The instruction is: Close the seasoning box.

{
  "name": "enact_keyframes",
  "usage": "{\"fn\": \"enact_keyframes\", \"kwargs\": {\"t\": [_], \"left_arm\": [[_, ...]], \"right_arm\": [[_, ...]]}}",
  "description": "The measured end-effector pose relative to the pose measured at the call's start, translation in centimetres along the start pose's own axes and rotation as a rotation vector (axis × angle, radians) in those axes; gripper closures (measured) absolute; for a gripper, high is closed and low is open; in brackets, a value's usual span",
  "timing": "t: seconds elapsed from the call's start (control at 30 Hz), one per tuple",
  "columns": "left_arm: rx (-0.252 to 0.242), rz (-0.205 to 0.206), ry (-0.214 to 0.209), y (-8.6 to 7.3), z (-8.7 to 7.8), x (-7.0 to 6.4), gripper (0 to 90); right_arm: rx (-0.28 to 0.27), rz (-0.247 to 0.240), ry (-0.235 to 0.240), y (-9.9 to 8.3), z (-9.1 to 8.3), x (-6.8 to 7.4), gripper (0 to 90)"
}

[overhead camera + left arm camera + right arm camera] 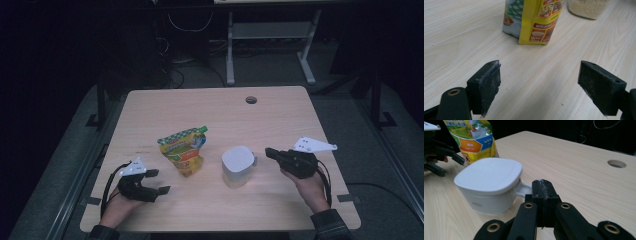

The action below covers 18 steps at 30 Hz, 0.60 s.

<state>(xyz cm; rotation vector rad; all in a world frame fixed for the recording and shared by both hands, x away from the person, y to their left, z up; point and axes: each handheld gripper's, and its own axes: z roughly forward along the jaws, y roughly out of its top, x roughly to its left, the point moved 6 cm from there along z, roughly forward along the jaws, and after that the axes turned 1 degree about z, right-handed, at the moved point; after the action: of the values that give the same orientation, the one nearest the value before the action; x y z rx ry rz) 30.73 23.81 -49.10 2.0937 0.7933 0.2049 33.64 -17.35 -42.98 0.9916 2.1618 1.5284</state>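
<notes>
Keeping my left gripper (152, 181) low over the counter (280, 125), I have its jaws spread wide and aimed at the yellow spouted pouch (184, 150), which stands upright near the middle, just beyond them. The gap is broad enough, I judge, to take the pouch's base from the side without tipping it. In the left gripper view the pouch (535, 20) stands a short way ahead of the pads, not touching either one.

My right gripper (272, 152) sits on the other side with its jaws pressed together and nothing between them. Its tip lies just beside the small handle of the white lidded container (238, 165), which rests on the counter to the right of the pouch. From the right gripper view the container (490, 185) has its lid seated flat, so I read my closed jaws as placed to steady or nudge it rather than grasp it.
</notes>
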Motion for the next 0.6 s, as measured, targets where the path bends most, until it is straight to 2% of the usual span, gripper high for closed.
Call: {"fn": "enact_keyframes", "kwargs": {"t": [0.13,0.33,0.6], "left_arm": [[-0.006,0.002,-0.007,0.0,0.0,-0.1,18.2],[-0.002,0.017,-0.015,0.0,0.0,-0.1,18.1],[0.004,0.023,-0.02,-0.1,0.1,-0.2,18.1]], "right_arm": [[0.009,0.004,-0.025,-0.6,-0.4,-0.6,87.5],[0.041,-0.012,-0.077,-2.0,-1.1,-1.1,78.4],[0.056,0.006,-0.109,-3.7,-1.8,-1.7,53.4]]}}
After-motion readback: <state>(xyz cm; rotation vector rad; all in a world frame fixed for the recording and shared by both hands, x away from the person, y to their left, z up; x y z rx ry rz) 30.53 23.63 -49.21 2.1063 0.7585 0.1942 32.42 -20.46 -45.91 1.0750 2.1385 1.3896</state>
